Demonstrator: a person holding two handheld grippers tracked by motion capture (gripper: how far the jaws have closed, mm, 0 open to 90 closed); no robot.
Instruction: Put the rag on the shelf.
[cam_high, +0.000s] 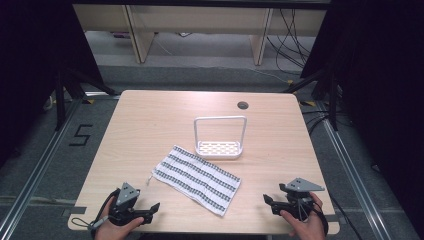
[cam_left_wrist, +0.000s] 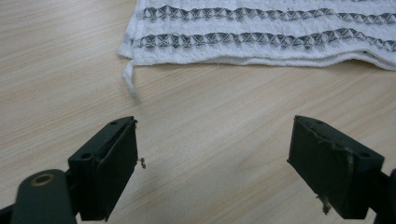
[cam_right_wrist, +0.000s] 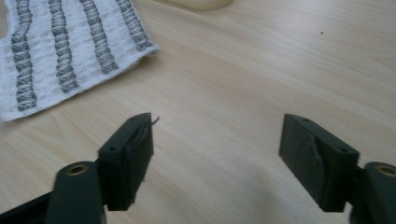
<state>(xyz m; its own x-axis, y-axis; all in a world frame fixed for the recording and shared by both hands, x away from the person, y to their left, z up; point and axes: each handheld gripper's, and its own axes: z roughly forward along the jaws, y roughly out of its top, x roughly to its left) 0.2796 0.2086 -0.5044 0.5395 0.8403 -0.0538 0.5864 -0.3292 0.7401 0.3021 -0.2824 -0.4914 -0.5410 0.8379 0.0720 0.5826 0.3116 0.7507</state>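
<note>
- My left gripper (cam_high: 150, 207) sits at the near-left edge of the table (cam_high: 150, 125), its fingers (cam_left_wrist: 109, 172) spread wide with nothing between them but bare wood.
- My right gripper (cam_high: 270, 201) sits at the near-right edge, fingers (cam_right_wrist: 128, 161) just as wide apart and just as empty.
- Ahead of the left fingers lies the striped cloth (cam_high: 196, 178): in the left gripper view its hemmed long edge (cam_left_wrist: 261, 58) runs straight across my line of reach, with the corner and its loose little thread tail (cam_left_wrist: 130, 79) up and to the left of the gap.
- From the right fingers the cloth lies forward and off to the left (a corner of it (cam_right_wrist: 140, 46) pokes toward me), so that hand has to swing inward to meet it.
- The cloth lies flat, long axis slanting from far-left to near-right across the table; its near-right corner comes down between my two hands.
- I judge the left gripper the nearer one, facing the edge almost square on.
- Beyond the cloth stands the white rack (cam_high: 220, 137), just past its far edge, apart from both hands.
</note>
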